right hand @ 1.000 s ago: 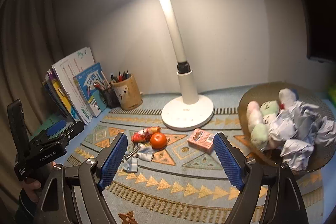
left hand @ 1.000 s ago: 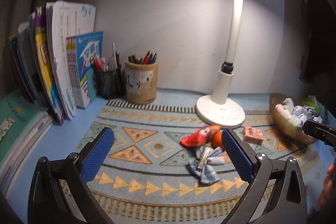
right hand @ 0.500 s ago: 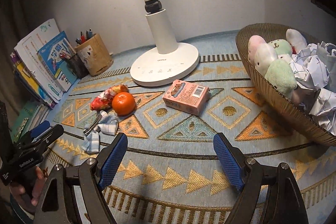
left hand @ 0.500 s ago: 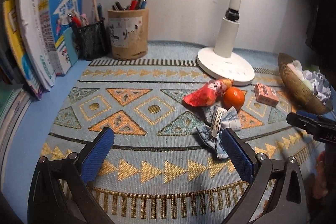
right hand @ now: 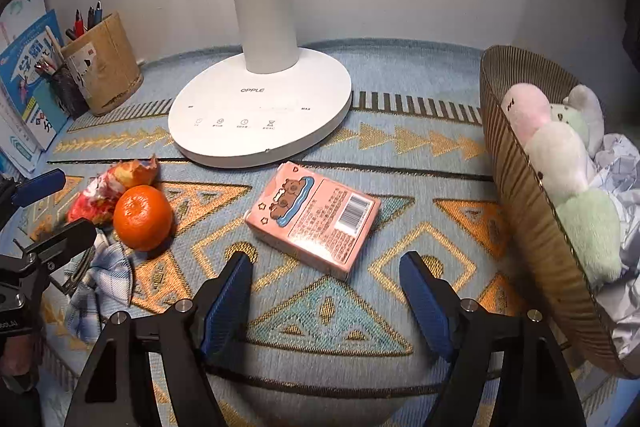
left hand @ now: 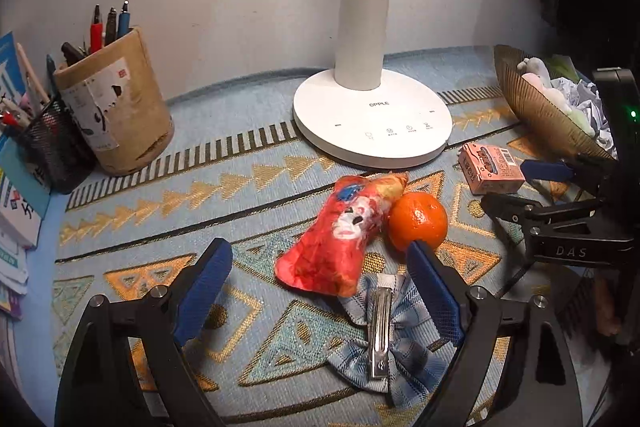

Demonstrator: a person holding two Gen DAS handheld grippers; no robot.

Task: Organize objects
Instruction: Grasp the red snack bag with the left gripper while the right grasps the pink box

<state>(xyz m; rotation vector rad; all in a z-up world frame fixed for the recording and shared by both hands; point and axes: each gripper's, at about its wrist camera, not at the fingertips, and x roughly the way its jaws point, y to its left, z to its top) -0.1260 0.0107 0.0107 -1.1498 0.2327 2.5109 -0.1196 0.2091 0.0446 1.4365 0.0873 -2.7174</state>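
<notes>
While both pairs of tongs tilt down over the patterned blue-and-orange woven mat [right hand: 400,147] covering the counter, neither has hold of anything. Taking the white round-based desk lamp [right hand: 260,107] as the landmark, the loose clutter lies just in front of its base: a pink cardboard carton with a barcode [right hand: 316,223] straight ahead of it, a round orange tangerine [left hand: 418,221] to its front left, touching a crinkled red snack pouch [left hand: 344,239], and nearer the camera a blue checked fabric bow with a metal hair clip [left hand: 380,339], partly under the pouch. The left tongs [left hand: 316,291] are closing with jaws still apart, straddling the pouch's lower end and the bow, probably lining up on one of them. The right tongs [right hand: 324,295] are also narrowing, empty, aimed just short of the carton, likely because it is the nearest item to the ribbed brown woven basket [right hand: 520,187] right of the lamp, where plush toys [right hand: 560,163] and crumpled paper [right hand: 624,167] already sit.
</notes>
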